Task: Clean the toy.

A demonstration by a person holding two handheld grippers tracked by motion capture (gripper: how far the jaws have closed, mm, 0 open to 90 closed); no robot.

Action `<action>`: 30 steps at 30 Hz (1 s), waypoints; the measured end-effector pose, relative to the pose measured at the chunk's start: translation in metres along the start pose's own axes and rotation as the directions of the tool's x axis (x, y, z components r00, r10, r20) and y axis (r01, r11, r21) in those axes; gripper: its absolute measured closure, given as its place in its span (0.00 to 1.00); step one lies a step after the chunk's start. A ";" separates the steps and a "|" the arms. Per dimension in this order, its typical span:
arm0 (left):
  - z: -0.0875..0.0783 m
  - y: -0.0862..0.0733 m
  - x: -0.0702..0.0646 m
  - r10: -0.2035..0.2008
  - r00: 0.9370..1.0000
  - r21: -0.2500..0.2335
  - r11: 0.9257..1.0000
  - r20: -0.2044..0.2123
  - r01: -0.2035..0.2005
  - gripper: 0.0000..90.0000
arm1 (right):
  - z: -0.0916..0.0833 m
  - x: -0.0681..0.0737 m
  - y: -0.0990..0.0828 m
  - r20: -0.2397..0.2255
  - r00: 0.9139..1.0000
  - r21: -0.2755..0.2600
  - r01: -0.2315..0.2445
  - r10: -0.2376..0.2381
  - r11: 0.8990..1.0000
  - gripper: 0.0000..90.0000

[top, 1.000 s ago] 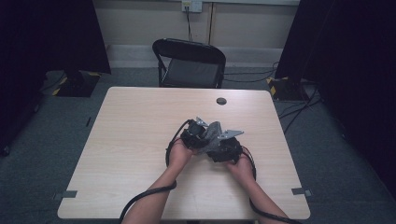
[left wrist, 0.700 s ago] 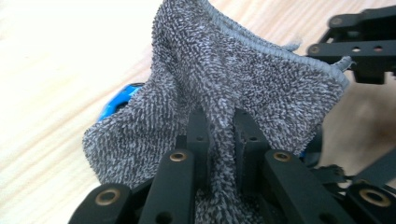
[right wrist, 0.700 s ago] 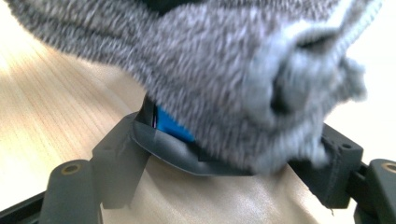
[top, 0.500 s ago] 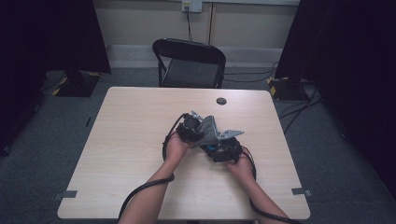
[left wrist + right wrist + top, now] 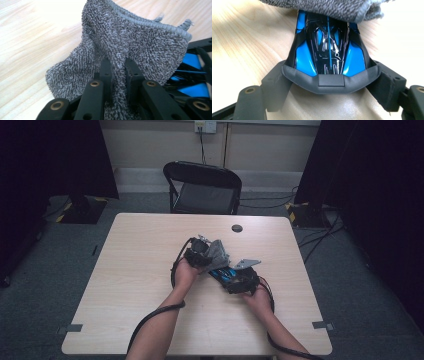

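the left gripper (image 5: 206,254) has its fingers (image 5: 106,72) closed hard on a fold of the grey cloth (image 5: 130,47). the pinched pleat runs down between the two black fingers, and the rest of the cloth fans out above and to both sides of them, hanging past the fingertips toward the worktop (image 5: 27,37). the cloth is looped terry, dark and light grey flecked, with a thick stitched hem along its upper edge and a frayed corner at the far right.

the right gripper (image 5: 235,279) holds the toy car (image 5: 329,50). its fingers (image 5: 274,85) stand wide, one pressed against each side of the car's body near a dark grey bumper-like bar, so the car sits squarely between them and points away from the fingertips. the car is glossy black with bright blue panels and a thin blue line down its middle.

the cloth lies on the far end of the car, beyond the right fingers, covering that end and draping over it. in the left gripper view the blue and black car shows just right of the left fingers, under the cloth's edge. in the high view both grippers meet near the middle of the worktop (image 5: 140,270), cloth over car.
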State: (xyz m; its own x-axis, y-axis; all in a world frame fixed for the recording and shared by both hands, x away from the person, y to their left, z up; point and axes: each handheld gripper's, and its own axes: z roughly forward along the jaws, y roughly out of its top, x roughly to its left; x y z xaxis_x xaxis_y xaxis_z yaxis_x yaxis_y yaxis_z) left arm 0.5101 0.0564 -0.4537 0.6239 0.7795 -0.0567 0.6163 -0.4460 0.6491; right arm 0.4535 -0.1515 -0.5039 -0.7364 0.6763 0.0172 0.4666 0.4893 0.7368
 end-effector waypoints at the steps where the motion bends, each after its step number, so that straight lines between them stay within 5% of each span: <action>1: 0.000 0.000 0.001 -0.001 1.000 0.000 1.000 -0.006 0.001 0.88 | 0.000 0.000 0.000 0.000 1.000 0.001 0.001 -0.001 1.000 0.27; 20: 0.010 0.001 0.028 -0.068 0.997 0.012 0.998 -0.042 0.068 0.88 | 0.000 0.000 0.000 0.000 1.000 0.000 0.003 -0.003 1.000 0.27; 30: 0.011 -0.007 0.042 -0.089 0.991 0.042 0.995 -0.096 0.093 0.88 | 0.000 0.000 0.000 0.000 1.000 0.000 0.002 -0.002 1.000 0.27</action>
State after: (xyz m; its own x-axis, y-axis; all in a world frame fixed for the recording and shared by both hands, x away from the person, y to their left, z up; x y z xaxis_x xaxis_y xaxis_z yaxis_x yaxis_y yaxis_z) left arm 0.5374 0.0879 -0.4688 0.5176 0.8546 -0.0413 0.6913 -0.3893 0.6087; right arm 0.4536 -0.1515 -0.5039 -0.7373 0.6754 0.0161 0.4653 0.4904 0.7369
